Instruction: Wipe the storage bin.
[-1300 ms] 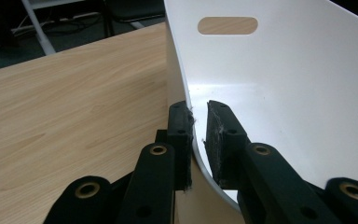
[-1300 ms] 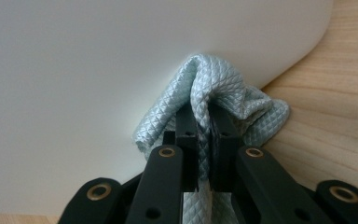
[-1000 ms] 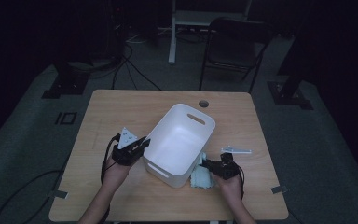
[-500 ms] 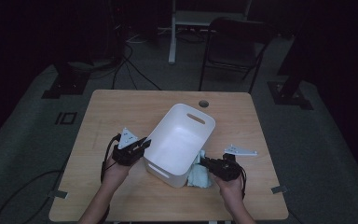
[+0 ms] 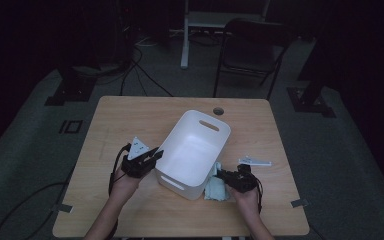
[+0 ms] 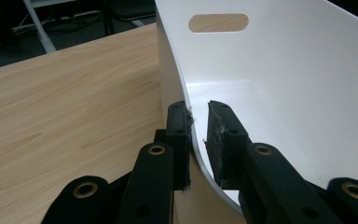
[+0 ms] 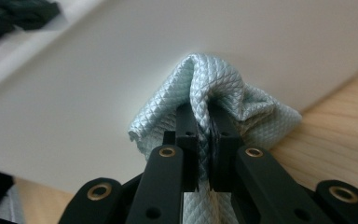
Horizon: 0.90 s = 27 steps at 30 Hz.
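Compared with a second ago, the right gripper (image 5: 228, 176) has drawn closer to the white plastic bin with oval handle slots (image 5: 195, 150), and the pale blue quilted cloth (image 5: 215, 187) now bunches against the bin's outer wall; the bin and the left gripper (image 5: 152, 153) sit where they were. The right gripper's jaws are pinched tight on a fold of the cloth (image 7: 223, 98), which lies on the light wooden table (image 5: 130, 115) just beside the bin's near right corner. The left gripper's jaws straddle the bin's rim (image 6: 186, 112) narrowly, clamping it. The bin stands mid-table at an angle, with bare wood open on the left and far sides. A round cable hole (image 5: 218, 110) lies just beyond the bin, and a dark folding chair (image 5: 252, 50) stands behind the table.
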### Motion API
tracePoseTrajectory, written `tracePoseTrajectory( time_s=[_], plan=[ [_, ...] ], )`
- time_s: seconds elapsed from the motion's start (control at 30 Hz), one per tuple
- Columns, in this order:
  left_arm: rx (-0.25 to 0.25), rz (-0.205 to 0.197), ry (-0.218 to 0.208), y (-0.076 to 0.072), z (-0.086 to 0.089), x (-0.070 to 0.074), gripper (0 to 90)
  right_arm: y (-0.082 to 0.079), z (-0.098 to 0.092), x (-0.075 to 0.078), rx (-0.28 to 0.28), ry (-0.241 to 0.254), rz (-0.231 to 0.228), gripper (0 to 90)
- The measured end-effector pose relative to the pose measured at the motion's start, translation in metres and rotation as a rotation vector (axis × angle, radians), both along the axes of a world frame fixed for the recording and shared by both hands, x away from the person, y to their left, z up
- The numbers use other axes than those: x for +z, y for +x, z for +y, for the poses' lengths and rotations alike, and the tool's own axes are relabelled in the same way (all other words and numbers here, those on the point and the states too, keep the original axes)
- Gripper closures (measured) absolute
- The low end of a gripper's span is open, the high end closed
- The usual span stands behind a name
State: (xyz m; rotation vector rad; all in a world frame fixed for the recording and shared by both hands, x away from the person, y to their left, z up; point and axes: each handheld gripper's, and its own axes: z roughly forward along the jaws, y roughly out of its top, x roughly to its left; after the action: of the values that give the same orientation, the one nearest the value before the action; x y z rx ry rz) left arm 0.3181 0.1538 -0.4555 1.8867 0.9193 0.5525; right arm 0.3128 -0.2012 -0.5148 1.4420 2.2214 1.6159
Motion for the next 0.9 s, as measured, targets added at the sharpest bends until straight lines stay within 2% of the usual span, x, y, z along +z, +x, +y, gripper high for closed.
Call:
tracePoseTrajectory(
  time_s=[0.27, 0.37, 0.43, 0.53, 0.57, 0.63, 0.67, 0.73, 0.77, 0.83, 0.9],
  plan=[
    [0.01, -0.002, -0.006, 0.0, 0.0, 0.0, 79.3, 0.014, 0.0, -0.025, -0.025, -0.046, 0.08, 84.9],
    [0.038, -0.002, -0.021, 0.0, -0.001, -0.002, 78.7, 0.014, 0.0, -0.024, -0.021, -0.055, 0.088, 83.9],
    [0.05, -0.014, 0.001, -0.002, -0.003, -0.001, 78.8, 0.016, -0.003, -0.025, -0.012, -0.032, 0.116, 79.1],
    [0.052, -0.01, -0.002, -0.003, -0.004, -0.001, 78.8, 0.016, -0.006, -0.024, 0.001, -0.04, 0.123, 74.6],
    [0.051, -0.01, -0.002, -0.003, -0.004, -0.001, 78.8, 0.012, -0.007, -0.022, 0.024, -0.054, 0.124, 71.7],
    [0.054, -0.008, -0.002, -0.003, -0.005, -0.001, 78.8, 0.006, -0.007, -0.019, 0.04, -0.082, 0.11, 71.5],
    [0.054, -0.009, -0.003, -0.003, -0.005, -0.001, 78.8, 0.004, -0.006, -0.017, 0.051, -0.104, 0.104, 82.0],
    [0.055, -0.006, -0.008, -0.003, -0.005, -0.001, 78.8, -0.001, -0.005, -0.014, 0.077, -0.131, 0.089, 84.6],
    [0.057, -0.007, -0.006, -0.003, -0.005, -0.001, 78.8, -0.004, -0.004, -0.011, 0.095, -0.129, 0.081, 85.2],
    [0.056, -0.007, -0.009, -0.003, -0.005, -0.001, 78.8, -0.011, 0.0, -0.002, 0.122, -0.126, 0.035, 85.3],
    [0.057, -0.009, -0.005, -0.003, -0.006, -0.001, 78.8, -0.018, 0.004, 0.01, 0.153, -0.093, -0.002, 85.3]
  ],
)
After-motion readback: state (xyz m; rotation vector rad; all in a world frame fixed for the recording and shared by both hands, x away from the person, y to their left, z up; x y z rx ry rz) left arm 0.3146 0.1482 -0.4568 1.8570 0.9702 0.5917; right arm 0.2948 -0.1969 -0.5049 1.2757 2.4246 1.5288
